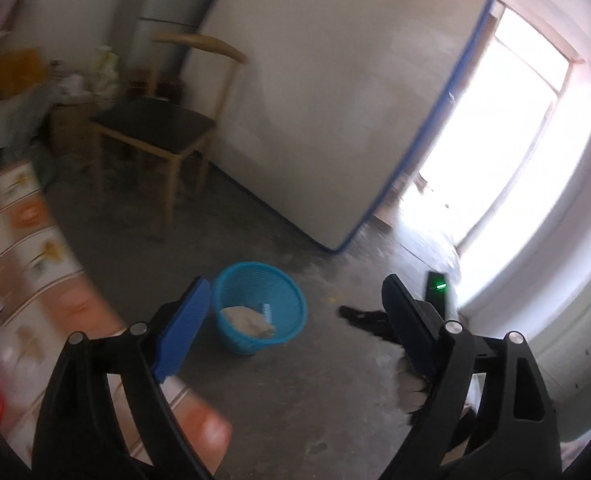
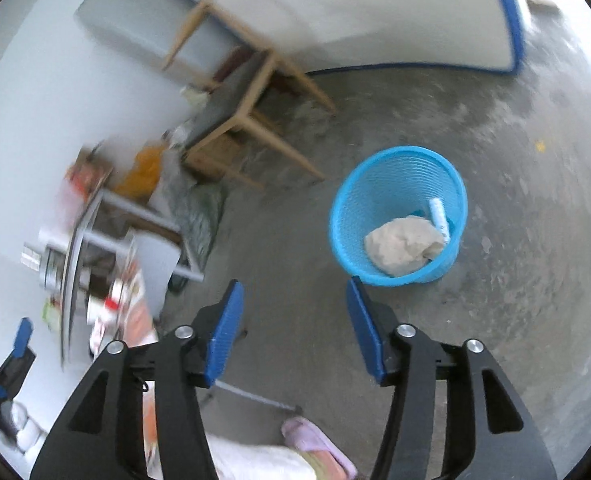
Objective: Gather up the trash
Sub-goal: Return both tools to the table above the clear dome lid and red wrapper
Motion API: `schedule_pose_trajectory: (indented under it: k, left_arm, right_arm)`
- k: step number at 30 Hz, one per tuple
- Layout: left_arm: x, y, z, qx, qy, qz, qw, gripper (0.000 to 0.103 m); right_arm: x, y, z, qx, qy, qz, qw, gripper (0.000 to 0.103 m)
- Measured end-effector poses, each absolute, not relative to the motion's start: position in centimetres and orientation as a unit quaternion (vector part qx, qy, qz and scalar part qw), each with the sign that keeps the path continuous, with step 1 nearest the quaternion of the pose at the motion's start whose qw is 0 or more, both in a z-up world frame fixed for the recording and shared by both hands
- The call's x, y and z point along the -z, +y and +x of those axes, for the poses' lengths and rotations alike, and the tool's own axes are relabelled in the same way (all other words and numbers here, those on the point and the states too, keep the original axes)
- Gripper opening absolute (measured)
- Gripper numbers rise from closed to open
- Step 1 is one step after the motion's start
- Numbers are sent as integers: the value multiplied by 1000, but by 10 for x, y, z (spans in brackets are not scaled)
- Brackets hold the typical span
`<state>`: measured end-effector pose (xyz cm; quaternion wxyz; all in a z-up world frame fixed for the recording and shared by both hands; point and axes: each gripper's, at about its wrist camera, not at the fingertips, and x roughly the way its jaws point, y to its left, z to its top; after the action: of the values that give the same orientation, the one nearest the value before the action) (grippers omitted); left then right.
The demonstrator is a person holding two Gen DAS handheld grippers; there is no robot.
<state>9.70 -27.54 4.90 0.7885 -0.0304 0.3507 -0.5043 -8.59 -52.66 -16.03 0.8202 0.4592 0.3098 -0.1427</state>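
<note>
A blue mesh wastebasket [image 1: 261,308] stands on the concrete floor; it also shows in the right wrist view [image 2: 399,208]. Inside it lie a crumpled beige wad of paper [image 2: 401,246] and a small light-blue wrapper [image 2: 439,216]. My left gripper [image 1: 295,320] is open and empty, held above the floor just in front of the basket. My right gripper [image 2: 293,320] is open and empty, above the floor to the basket's near left.
A wooden chair [image 1: 163,132] stands beside a white mattress [image 1: 335,100] leaning on the wall. A patterned table edge [image 1: 35,280] is at the left. A bright doorway [image 1: 507,132] is at the right. A cluttered metal rack [image 2: 107,248] and a pink slipper [image 2: 315,440] show in the right wrist view.
</note>
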Motion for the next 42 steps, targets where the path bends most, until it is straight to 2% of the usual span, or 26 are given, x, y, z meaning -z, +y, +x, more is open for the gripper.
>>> schedule_pose_trajectory:
  k: [3, 11, 19, 25, 32, 37, 42]
  left_arm:
    - [-46, -230, 87, 466, 340, -35, 816, 84]
    - [-29, -115, 74, 372, 320, -38, 871, 84]
    - [-2, -21, 63, 265, 294, -26, 918, 84]
    - [17, 4, 68, 231, 284, -42, 930, 84]
    - [36, 11, 88, 229, 282, -82, 928, 84]
    - [48, 6, 94, 236, 294, -72, 923, 75]
    - [56, 1, 97, 235, 308, -70, 919, 71]
  right_arm:
    - [132, -499, -77, 110, 321, 423, 840, 59]
    - [80, -407, -17, 3, 349, 361, 865, 61]
    - [49, -294, 51, -88, 375, 267, 883, 74]
    - [54, -224, 93, -113, 409, 196, 884, 76]
    - [61, -191, 130, -94, 410, 159, 893, 76]
    - [69, -181, 154, -86, 414, 135, 896, 76]
    - [80, -170, 174, -77, 427, 110, 894, 76]
